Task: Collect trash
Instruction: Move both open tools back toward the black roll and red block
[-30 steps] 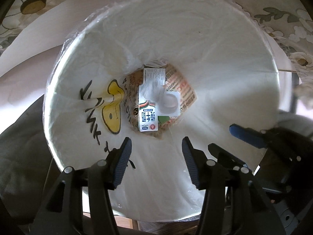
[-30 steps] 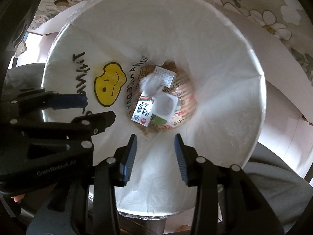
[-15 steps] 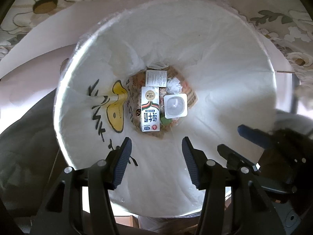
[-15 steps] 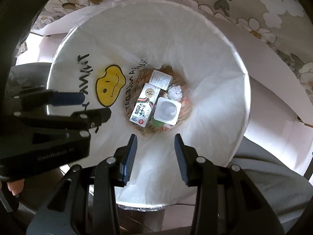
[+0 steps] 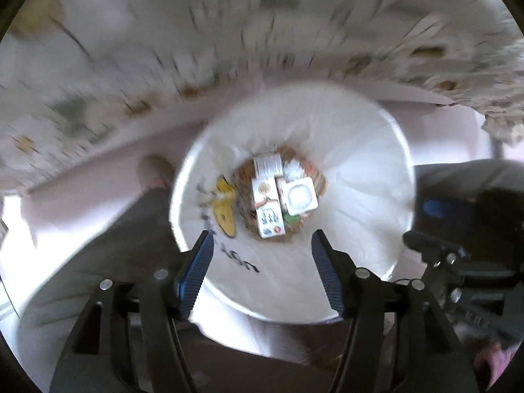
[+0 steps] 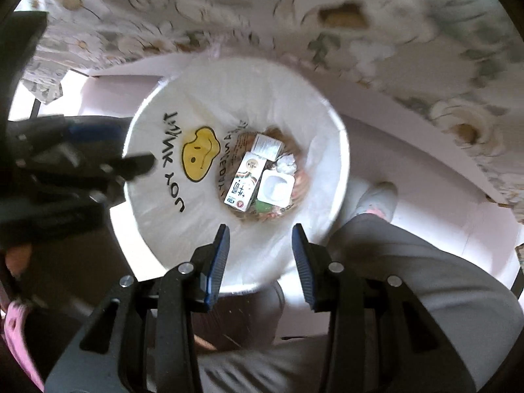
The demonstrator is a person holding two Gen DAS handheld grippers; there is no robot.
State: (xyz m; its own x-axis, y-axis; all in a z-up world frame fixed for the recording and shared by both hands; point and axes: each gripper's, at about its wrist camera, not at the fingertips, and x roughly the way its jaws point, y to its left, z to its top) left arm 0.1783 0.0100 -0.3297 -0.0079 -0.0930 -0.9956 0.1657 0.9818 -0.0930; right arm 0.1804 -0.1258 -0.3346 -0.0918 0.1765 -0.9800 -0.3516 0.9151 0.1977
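Both grippers have pulled back from the bin, which now looks smaller, with more flowered cloth in view. The left gripper and right gripper hang spread apart, holding nothing. The milk carton, white cup and what seems crumpled paper, somewhat blurred, lie at the bin's bottom, well beyond the fingertips.
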